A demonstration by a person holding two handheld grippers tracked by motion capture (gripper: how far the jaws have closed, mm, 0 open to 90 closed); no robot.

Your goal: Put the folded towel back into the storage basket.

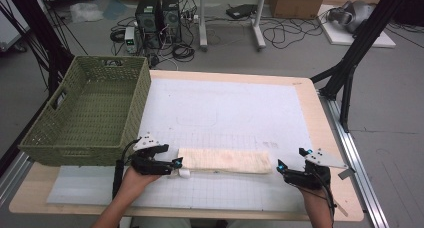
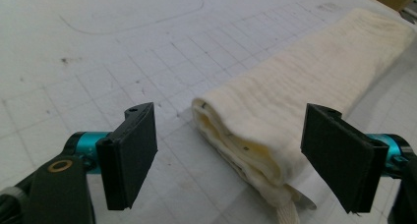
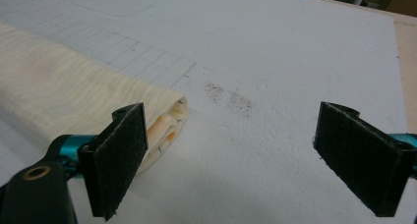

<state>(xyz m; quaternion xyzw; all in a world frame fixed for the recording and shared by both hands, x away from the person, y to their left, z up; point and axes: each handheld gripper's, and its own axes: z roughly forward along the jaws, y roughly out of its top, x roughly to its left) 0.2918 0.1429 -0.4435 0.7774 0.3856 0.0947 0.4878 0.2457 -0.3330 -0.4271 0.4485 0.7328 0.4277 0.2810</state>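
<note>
Claw jaws on the left claw (image 2: 231, 160) stand wide apart, with the near end of the folded cream towel (image 2: 295, 91) lying between them; neither pad presses on the cloth. In the high view this left claw (image 1: 176, 164) sits just at the towel's left end, the person's left hand (image 1: 134, 180) behind it.

The right claw (image 3: 223, 157) is likewise spread open, its pads bare; the towel's other end (image 3: 74, 91) lies just beside its left-hand jaw, and whether pad and cloth touch cannot be told. From above, the right claw (image 1: 292, 164) rests near the towel's right end, gripped by the right hand (image 1: 315, 185).

The towel (image 1: 225, 160) is a long, narrow folded strip lying flat across the front of the white gridded mat (image 1: 230, 108), between the two claws. The mat covers most of the wooden desk (image 1: 327, 138). A green woven basket (image 1: 65, 138) stands at the desk's left edge, near the left claw.
</note>
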